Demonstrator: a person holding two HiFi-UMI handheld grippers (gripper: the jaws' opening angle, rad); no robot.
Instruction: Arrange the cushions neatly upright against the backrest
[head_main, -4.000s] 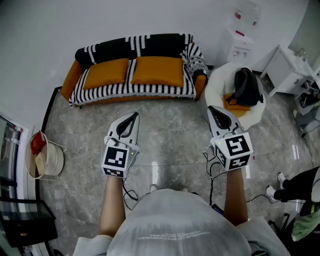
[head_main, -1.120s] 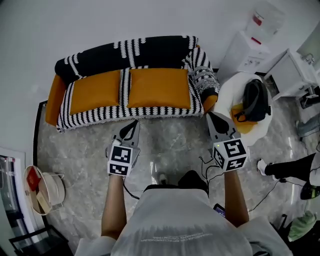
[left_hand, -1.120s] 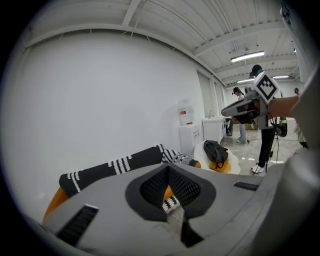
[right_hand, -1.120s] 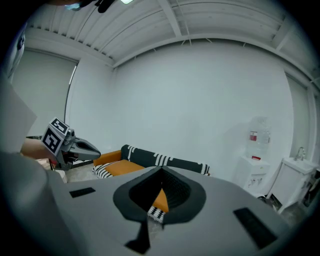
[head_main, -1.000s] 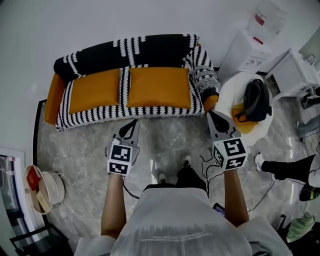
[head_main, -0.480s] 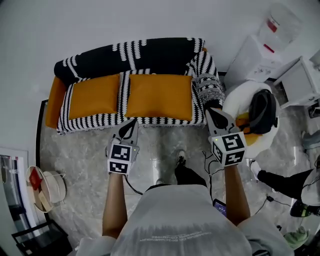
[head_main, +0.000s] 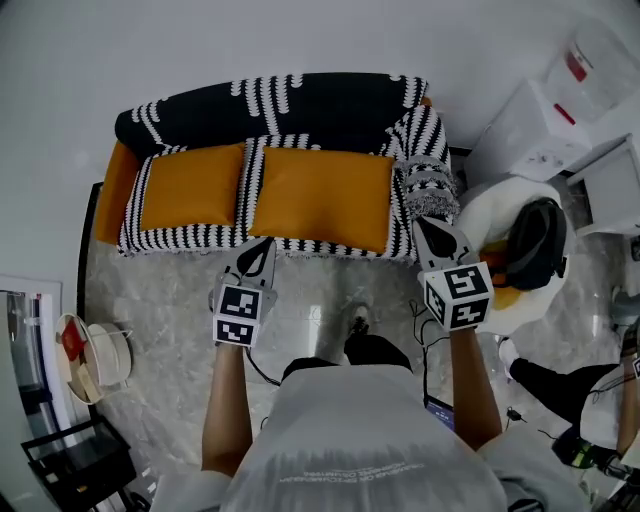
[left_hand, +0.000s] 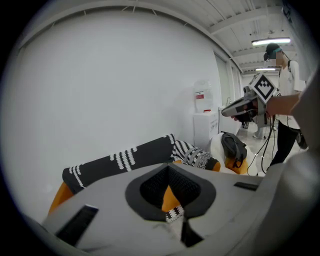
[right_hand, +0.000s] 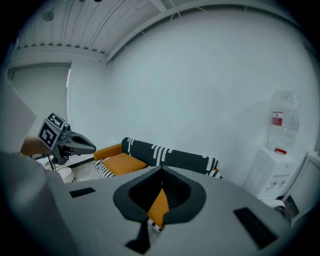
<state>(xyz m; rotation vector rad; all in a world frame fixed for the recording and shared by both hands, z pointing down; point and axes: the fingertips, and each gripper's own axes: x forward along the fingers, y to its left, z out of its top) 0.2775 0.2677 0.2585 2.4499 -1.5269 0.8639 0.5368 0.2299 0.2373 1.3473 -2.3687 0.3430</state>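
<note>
Now nearer than before, left gripper and right gripper, fingers pressed together and empty, face two rectangular orange fabric cushions lying flat just ahead on a black-and-white striped sofa.

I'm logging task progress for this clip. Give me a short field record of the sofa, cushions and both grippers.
Sofa: orange sofa draped with black-and-white striped knitted throw
Smaller orange cushion: flat on seat, left
Larger orange cushion: flat on seat, right
Left gripper: fingers shut, empty, before sofa's front edge
Right gripper: fingers shut, empty, by sofa's right end
Progress: neither cushion upright yet
</note>
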